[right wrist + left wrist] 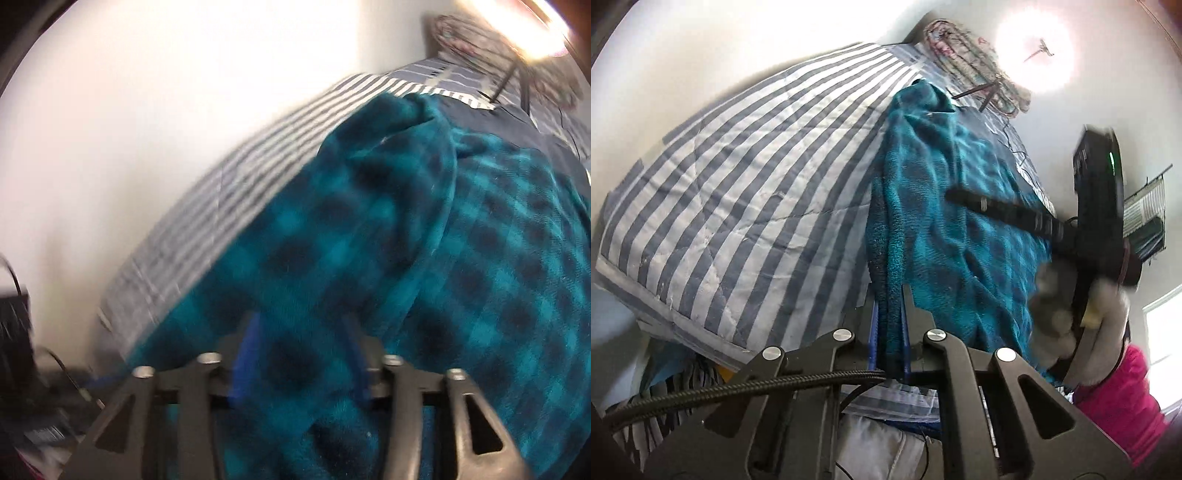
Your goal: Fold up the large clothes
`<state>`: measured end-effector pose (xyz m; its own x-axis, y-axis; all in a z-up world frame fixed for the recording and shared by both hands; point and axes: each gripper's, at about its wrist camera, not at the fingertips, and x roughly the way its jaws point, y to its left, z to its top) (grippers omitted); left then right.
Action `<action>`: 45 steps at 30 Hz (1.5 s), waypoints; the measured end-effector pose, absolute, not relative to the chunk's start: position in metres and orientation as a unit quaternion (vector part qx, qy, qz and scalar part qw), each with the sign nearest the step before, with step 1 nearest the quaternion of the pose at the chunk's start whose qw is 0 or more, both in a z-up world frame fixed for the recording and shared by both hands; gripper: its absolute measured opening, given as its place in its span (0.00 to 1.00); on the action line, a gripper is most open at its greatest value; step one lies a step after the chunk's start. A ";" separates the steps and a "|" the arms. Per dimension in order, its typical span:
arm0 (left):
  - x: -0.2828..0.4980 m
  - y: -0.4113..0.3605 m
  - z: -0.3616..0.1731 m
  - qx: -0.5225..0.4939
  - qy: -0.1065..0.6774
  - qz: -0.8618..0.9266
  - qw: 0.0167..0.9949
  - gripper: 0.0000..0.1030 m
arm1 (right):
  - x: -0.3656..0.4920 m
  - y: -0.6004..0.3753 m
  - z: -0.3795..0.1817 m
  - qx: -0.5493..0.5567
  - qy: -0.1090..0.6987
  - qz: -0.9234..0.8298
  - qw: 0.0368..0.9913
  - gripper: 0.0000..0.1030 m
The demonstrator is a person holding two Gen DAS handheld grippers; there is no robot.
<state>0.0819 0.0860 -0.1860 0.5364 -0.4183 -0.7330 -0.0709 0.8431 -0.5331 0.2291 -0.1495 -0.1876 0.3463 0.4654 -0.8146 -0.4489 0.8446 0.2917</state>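
Note:
A teal and dark plaid fleece garment (960, 221) lies spread on a bed with a blue-and-white striped quilt (738, 203). My left gripper (889, 291) is shut on the garment's near edge, and a fold of fleece runs up between its blue pads. My right gripper (956, 195) reaches in from the right over the fleece, held by a hand in a pale glove (1056, 295). In the blurred right wrist view, the right gripper (300, 319) stands with its jaws apart. The garment (480, 258) bulges between and over its fingers, which do not pinch it.
The striped quilt (229, 206) runs along a white wall on the left. A crumpled patterned cloth (975, 66) and thin dark rods lie at the bed's far end. The person's pink top (1123, 398) is at the right. Dark clutter (14, 332) sits low left.

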 end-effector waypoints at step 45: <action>0.102 -0.147 -0.149 -0.053 0.433 -0.171 0.883 0.04 | 0.309 -0.235 -0.198 0.273 0.467 0.254 0.802 0.06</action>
